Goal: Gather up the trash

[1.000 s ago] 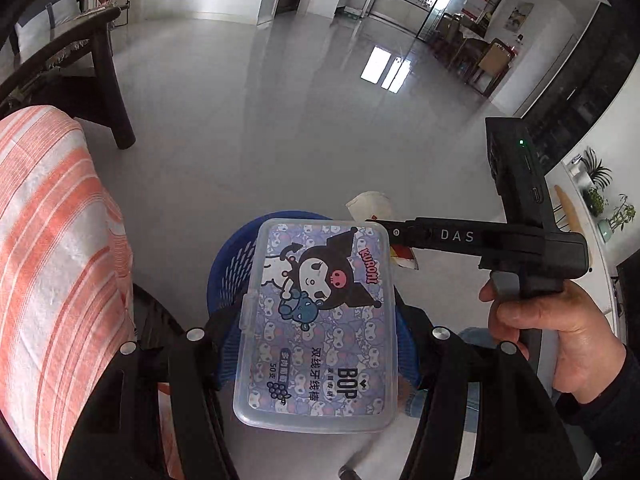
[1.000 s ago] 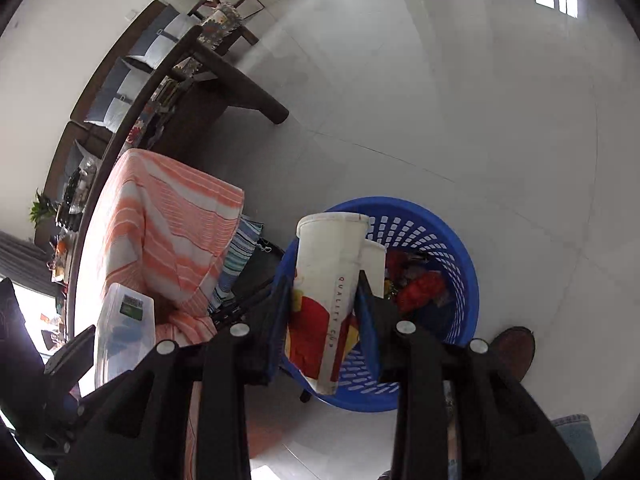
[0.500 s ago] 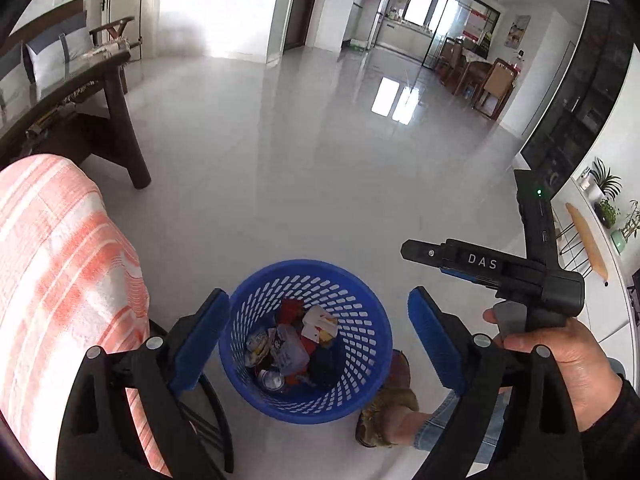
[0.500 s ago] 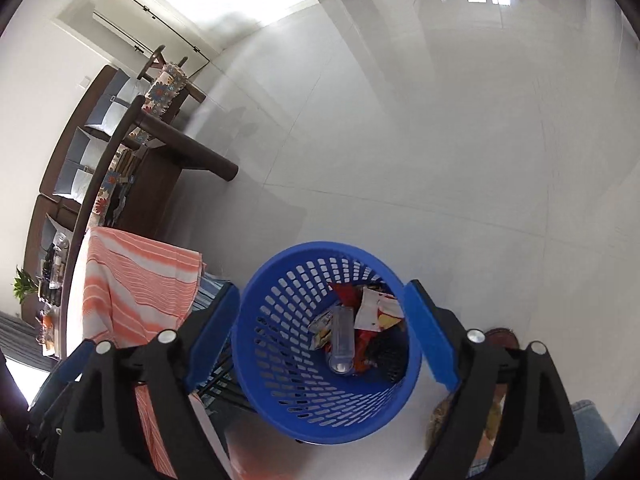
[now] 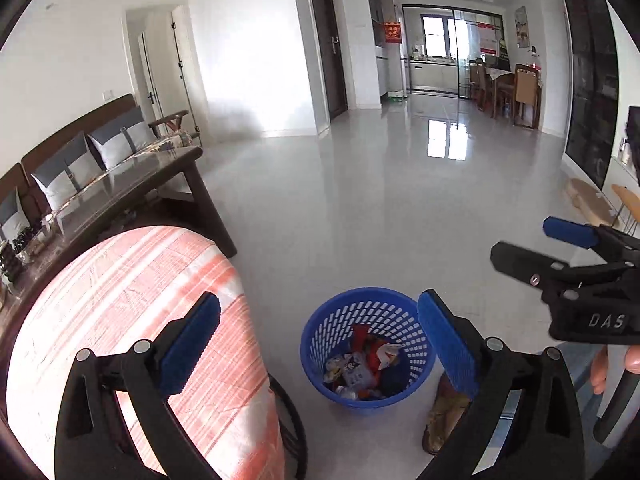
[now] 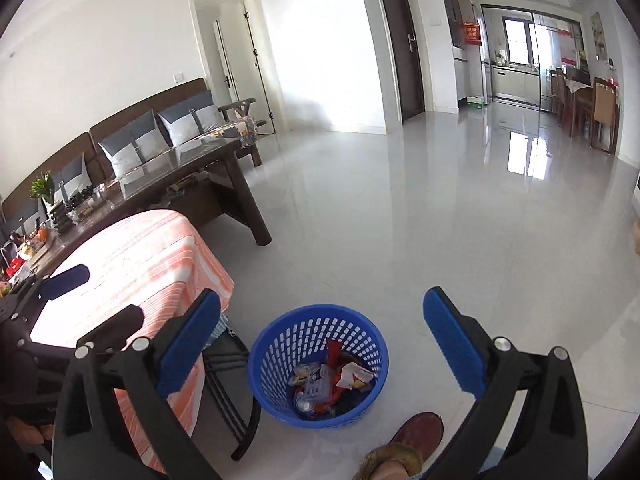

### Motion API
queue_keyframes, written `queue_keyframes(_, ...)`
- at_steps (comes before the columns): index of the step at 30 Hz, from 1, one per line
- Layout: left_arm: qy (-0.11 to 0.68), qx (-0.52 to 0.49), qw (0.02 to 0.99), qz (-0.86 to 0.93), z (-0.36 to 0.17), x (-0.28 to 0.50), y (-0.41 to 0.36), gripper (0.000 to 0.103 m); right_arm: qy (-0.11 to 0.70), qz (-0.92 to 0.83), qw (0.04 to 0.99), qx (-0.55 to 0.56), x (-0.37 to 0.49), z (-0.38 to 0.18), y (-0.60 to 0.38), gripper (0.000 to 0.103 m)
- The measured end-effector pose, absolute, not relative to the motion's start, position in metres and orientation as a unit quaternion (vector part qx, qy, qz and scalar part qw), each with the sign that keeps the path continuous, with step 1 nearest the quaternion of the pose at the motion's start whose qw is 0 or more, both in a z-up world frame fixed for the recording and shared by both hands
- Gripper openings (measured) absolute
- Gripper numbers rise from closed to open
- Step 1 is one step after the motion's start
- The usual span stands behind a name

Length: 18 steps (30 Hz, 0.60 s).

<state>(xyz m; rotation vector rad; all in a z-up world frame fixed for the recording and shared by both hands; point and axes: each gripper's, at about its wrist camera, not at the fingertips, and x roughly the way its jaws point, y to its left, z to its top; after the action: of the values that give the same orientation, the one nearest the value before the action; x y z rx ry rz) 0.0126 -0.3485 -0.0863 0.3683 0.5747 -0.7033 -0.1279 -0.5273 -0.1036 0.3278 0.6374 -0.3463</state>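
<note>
Both wrist cameras look forward and down along their fingers from above, side by side; each view shares the blue basket (image 5: pixel 368 346) (image 6: pixel 318 364), floor (image 5: pixel 380 208) (image 6: pixel 400 220) and striped counter (image 5: pixel 132 320) (image 6: pixel 140 260).

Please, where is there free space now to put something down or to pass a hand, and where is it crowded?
Free: the striped orange cloth on the small table, left of the blue basket, looks bare. The grey floor between basket and dark coffee table is open too. Crowded: the basket is packed with trash, a slipper stands beside it, and the coffee table's far end holds clutter.
</note>
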Motion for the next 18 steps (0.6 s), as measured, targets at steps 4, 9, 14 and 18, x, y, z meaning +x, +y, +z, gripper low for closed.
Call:
queue_keyframes(4,0.306,0.163,0.874,-0.341,-0.086,0.008,-0.341,0.098,0.339,-0.192,0.909,0.147,-0.137,-0.110,-0.525,0.098)
queue_keyframes(9,0.364,0.148,0.856,-0.335,-0.091,0.016,-0.333,0.098,0.379,-0.192,0.891,0.160,-0.148,-0.111,-0.516,0.098)
queue_keyframes(14,0.375,0.162,0.854,-0.323,-0.097,0.015,-0.332,0.098,0.405,-0.187,0.882,0.151,-0.153,-0.112,-0.500,0.098)
queue_keyframes(18,0.380,0.167,0.851,-0.321,-0.099,0.015,-0.332,0.098,0.416,-0.176,0.880,0.149,-0.149,-0.112,-0.490,0.098)
